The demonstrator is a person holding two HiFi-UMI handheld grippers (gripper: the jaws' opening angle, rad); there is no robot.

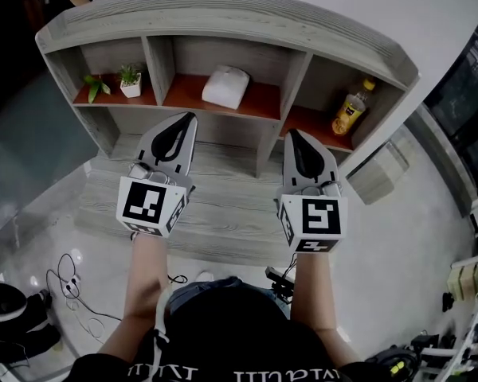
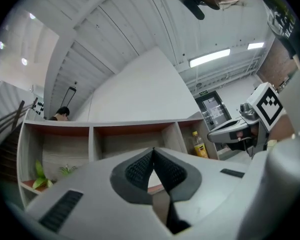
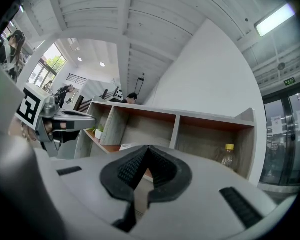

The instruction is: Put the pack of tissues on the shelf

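Left gripper (image 1: 191, 118) and right gripper (image 1: 295, 134) clenched, holding nothing. Pack of tissues (image 1: 225, 86) already on shelf (image 1: 223, 18); could be nudged off by careless forward reach.

Cool, even light comes from ceiling strip lamps (image 2: 210, 58) and windows (image 3: 47, 66), leaving soft shadows in the shelf (image 1: 223, 14) bays, small glare spots on the glossy floor (image 1: 73, 255), and heavy fisheye bending with dark corners in both gripper views.
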